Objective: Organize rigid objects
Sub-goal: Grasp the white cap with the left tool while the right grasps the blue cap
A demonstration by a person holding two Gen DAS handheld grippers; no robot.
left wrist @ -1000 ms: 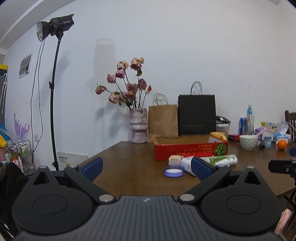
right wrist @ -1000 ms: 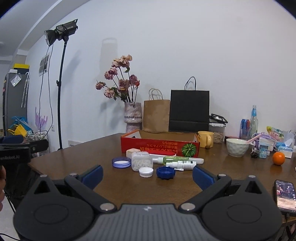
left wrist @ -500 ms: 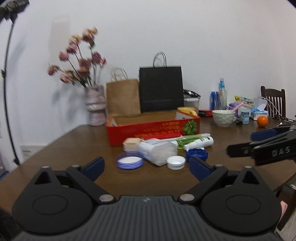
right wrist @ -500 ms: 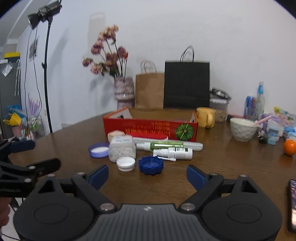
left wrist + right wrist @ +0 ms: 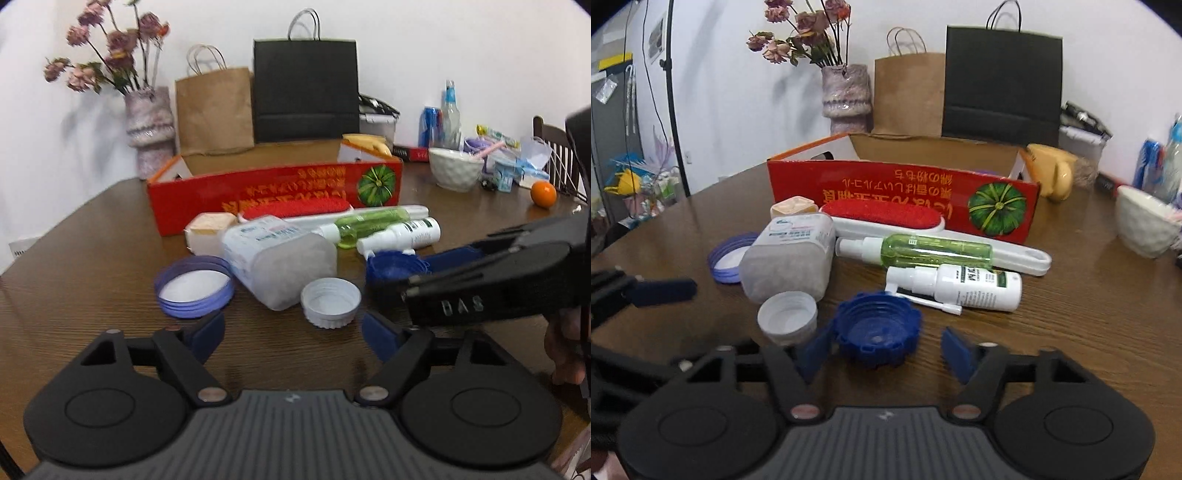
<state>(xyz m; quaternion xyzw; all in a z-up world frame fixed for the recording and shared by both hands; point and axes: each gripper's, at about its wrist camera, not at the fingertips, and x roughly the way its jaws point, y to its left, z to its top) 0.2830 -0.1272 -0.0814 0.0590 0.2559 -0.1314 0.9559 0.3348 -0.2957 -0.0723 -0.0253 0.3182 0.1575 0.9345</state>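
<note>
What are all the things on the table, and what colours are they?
Box: one, red, mid-table, open top.
Lint brush: one, red and white, before the box.
Spray bottles: two, green and white, lying by the brush.
Jar: one, frosted white, lying on its side.
Caps: three, dark blue, white, purple, nearest the grippers.
Small tub: one, peach-topped, behind the jar.
Paper bags: two, brown and black, at the wall.
Vase: one, pinkish, with flowers.
Bowl: one, white.
Orange: one.
Left gripper: closing, nothing held.
Right gripper: closing around the dark blue cap.
</note>
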